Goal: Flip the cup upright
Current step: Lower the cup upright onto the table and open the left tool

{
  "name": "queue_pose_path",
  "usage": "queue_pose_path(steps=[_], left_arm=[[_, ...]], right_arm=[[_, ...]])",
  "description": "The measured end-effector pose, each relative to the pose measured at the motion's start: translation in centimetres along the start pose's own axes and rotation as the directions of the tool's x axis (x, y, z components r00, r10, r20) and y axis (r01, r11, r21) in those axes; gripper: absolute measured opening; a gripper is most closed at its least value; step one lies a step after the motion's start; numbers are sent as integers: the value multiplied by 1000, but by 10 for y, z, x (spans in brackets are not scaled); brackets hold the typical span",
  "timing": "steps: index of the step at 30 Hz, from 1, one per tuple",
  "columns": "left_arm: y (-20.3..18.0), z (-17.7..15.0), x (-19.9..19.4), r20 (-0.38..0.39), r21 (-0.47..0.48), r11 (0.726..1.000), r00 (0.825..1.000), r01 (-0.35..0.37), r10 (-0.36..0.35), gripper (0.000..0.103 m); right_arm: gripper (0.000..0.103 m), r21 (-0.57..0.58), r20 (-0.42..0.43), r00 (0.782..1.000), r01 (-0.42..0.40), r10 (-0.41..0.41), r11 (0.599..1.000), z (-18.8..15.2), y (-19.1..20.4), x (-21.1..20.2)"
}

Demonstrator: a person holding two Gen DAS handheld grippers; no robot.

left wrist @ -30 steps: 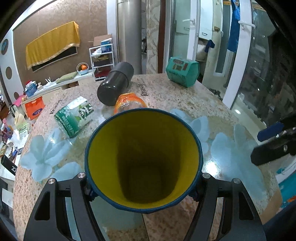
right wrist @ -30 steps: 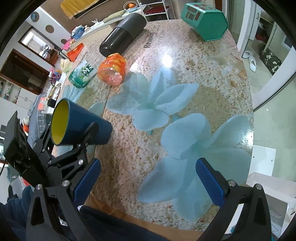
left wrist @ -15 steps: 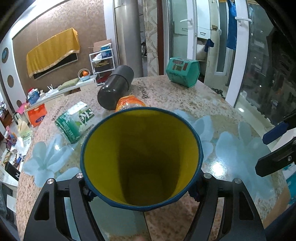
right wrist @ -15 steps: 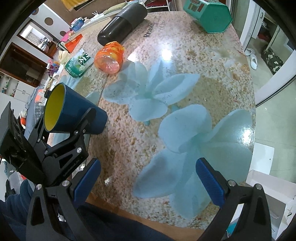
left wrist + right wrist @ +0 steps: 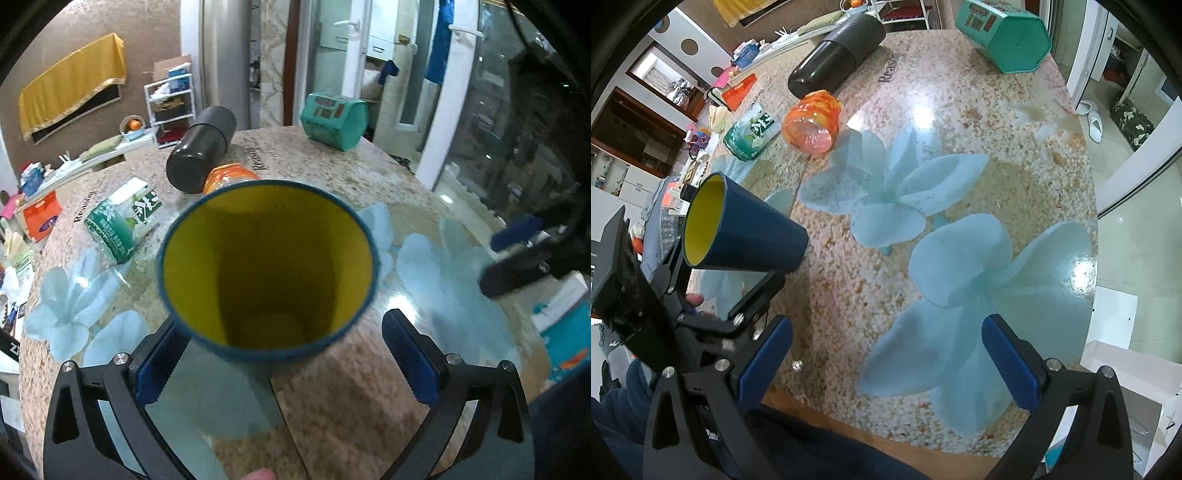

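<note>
The cup (image 5: 266, 269) is dark blue outside and yellow inside. It stands upright on the table (image 5: 351, 398), mouth facing the left wrist camera. My left gripper (image 5: 284, 365) is open around its base, jaws apart from the cup walls. In the right wrist view the cup (image 5: 750, 229) sits at the left, with the left gripper's fingers (image 5: 753, 295) beside it. My right gripper (image 5: 886, 362) is open and empty over the table's near edge.
A dark flask (image 5: 201, 147), an orange jar (image 5: 229, 175) and a green packet (image 5: 123, 219) lie beyond the cup. A teal tin (image 5: 332, 120) stands at the far edge. The right gripper shows at the right of the left wrist view (image 5: 517, 251).
My left gripper's jaws have opened and let go of the cup, which now stands on the table. The left gripper has pulled back a little. The right gripper has barely moved.
</note>
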State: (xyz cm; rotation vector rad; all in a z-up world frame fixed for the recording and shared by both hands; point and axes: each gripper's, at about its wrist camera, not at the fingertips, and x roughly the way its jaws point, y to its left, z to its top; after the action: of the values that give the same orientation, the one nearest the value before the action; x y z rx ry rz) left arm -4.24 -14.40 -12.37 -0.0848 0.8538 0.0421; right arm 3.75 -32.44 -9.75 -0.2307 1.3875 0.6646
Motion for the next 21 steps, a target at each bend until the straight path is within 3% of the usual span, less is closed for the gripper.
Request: queue_pose_path(steps=[9,16,21], left_arm=[[25,11,-54,-94,-14,996,992,89,-90,103],[75,47,-86,-108,-90,987,984,133,-142,103],[96,67,-96,-113,-67,989,984,131,-138,103]], right_arm=[[103,-9,77,997,29,-28,1000,9,20,-22],[103,-10,132,989,68,-66,998,18,61,-38],[103,32,145,986,80,-83,996,23,95,-43]])
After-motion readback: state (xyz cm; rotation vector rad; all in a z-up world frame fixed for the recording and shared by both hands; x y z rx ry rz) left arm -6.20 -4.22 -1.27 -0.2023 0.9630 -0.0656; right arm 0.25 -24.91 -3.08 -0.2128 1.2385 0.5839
